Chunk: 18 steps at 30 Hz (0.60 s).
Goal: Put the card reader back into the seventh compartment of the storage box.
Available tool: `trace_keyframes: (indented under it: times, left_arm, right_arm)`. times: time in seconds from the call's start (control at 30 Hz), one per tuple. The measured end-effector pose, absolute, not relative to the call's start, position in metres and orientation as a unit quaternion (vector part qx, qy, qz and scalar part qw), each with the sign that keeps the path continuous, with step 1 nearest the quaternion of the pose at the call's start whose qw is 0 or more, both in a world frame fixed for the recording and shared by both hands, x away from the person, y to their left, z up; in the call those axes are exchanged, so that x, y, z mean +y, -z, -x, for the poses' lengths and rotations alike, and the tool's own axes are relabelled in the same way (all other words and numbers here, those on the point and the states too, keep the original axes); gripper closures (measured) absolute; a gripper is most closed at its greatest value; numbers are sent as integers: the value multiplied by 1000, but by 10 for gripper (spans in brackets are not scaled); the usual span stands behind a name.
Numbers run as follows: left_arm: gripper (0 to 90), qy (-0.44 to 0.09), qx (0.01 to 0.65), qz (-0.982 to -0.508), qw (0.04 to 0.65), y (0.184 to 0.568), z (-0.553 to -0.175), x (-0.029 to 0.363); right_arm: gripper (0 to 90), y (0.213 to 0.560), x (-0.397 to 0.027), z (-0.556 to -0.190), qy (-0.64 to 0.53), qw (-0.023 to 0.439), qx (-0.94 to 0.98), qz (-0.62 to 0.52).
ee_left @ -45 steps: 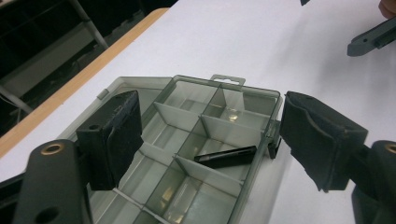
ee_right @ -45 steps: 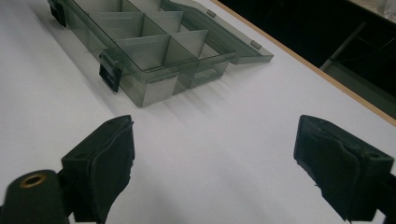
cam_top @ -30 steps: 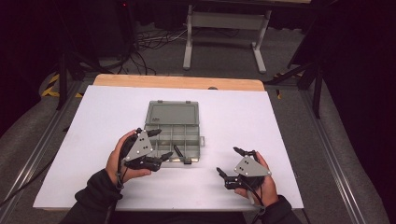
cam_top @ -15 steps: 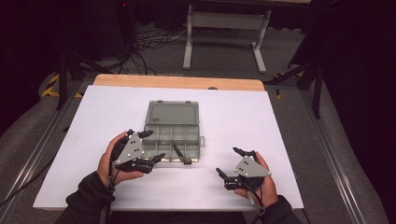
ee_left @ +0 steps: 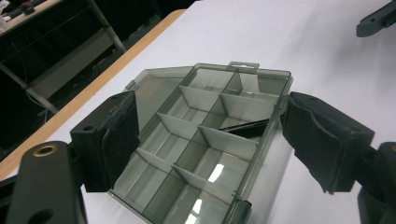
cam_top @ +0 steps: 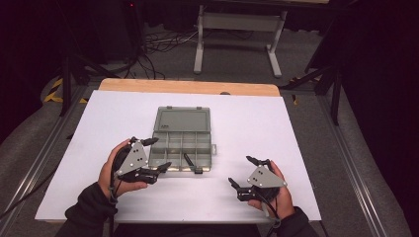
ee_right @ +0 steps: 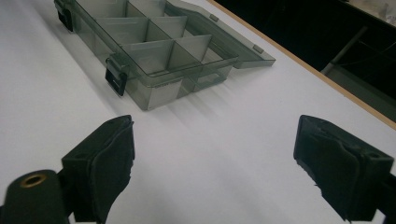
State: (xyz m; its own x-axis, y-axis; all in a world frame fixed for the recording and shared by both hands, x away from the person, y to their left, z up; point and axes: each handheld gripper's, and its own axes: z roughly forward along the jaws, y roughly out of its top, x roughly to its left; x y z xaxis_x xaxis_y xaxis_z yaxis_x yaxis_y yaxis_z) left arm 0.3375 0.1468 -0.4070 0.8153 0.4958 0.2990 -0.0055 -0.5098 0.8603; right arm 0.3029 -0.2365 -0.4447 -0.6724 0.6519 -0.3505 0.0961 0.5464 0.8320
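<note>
The left gripper (cam_top: pixel 153 154) stands wide open, its jaws straddling the near-left end of the smoky translucent plastic compartment box (cam_top: pixel 182 145) without gripping it. The right gripper (cam_top: pixel 243 172), equally wide and empty, rests apart on the white table (cam_top: pixel 296 148). The box lies mid-table, lid (cam_top: pixel 181 120) flat toward the far wooden edge (cam_top: pixel 188 87); a slim black stick (ee_left: pixel 245 127) leans in one compartment.

One clear grey organizer box (cam_top: pixel 182 139) lies open just ahead of the left gripper (cam_top: pixel 154 154), between its parted jaws in the left gripper view, and well ahead of the right gripper (cam_top: pixel 243 171). It has one lid (cam_top: pixel 181 120), folded back flat, and two dark latches (ee_right: pixel 115 75) on its front wall. One dark slim object (ee_left: pixel 243 127) lies in a compartment. Two grippers — two hands.
</note>
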Motion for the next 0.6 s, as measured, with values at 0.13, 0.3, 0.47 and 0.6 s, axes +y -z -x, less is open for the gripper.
trace_keyframes:
  times: [0.13,0.3,0.47,0.6]
  left_arm:
    - [187,-266,147,-830,468,408,-337,149]
    - [186,-266,148,-832,463,408,-334,151]
    - [176,-268,149,-835,457,410,-332,154]
    - [177,-273,152,-833,457,411,-329,158]
  right_arm:
    - [135,444,-236,-302,-417,334,814,-228]
    - [135,444,-234,-301,-418,333,815,-225]
    - [135,443,-234,-301,-419,333,814,-224]
    - [135,443,-234,-300,-419,331,815,-224]
